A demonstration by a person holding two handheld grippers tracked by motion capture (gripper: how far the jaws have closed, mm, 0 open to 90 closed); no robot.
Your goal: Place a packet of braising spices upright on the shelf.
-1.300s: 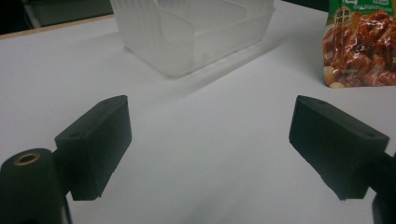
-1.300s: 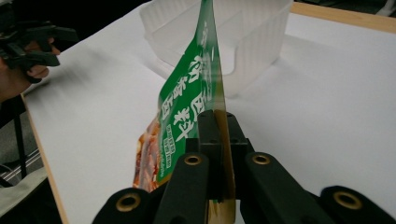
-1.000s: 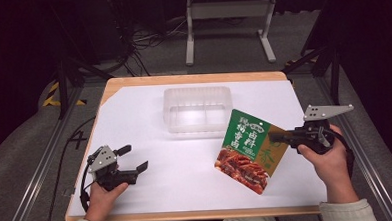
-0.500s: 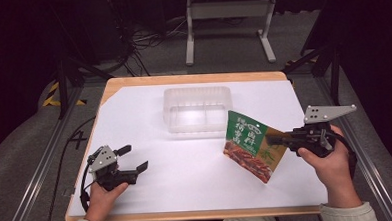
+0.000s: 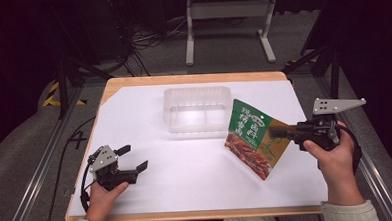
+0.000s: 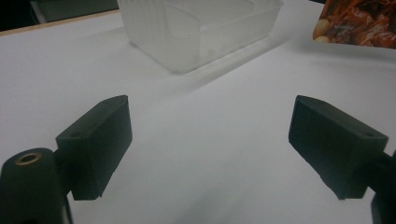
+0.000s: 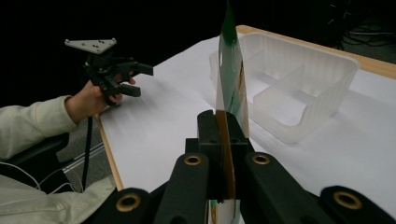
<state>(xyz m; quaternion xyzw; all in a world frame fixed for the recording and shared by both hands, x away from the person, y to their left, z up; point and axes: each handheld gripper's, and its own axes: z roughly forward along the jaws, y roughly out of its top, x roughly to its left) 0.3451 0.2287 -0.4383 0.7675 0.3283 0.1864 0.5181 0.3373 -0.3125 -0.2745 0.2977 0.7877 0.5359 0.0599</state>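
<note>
A green and brown snack packet (image 5: pixel 252 135) with a picture of red food hangs tilted over the white table, lifted off it. My right gripper (image 5: pixel 276 133) is shut on the packet's right edge; in the right gripper view the packet (image 7: pixel 231 88) stands edge-on between the pressed jaws. A clear plastic tray (image 5: pixel 198 109) with inner dividers sits at the table's middle back, just left of the packet. My left gripper (image 5: pixel 134 158) rests open at the front left, nothing between its jaws. The left gripper view has the tray (image 6: pixel 201 28) ahead and the packet's corner (image 6: pixel 357 23) at top right.
The white sheet (image 5: pixel 187 181) covers a wooden tabletop whose edge (image 5: pixel 192 79) shows at the back. Metal rails run along both sides. A white stand (image 5: pixel 227 19) and cables lie on the dark floor behind the table.
The packet has been raised and tipped more upright in my right gripper, which shifted slightly toward the tray. My left gripper has stayed put.
</note>
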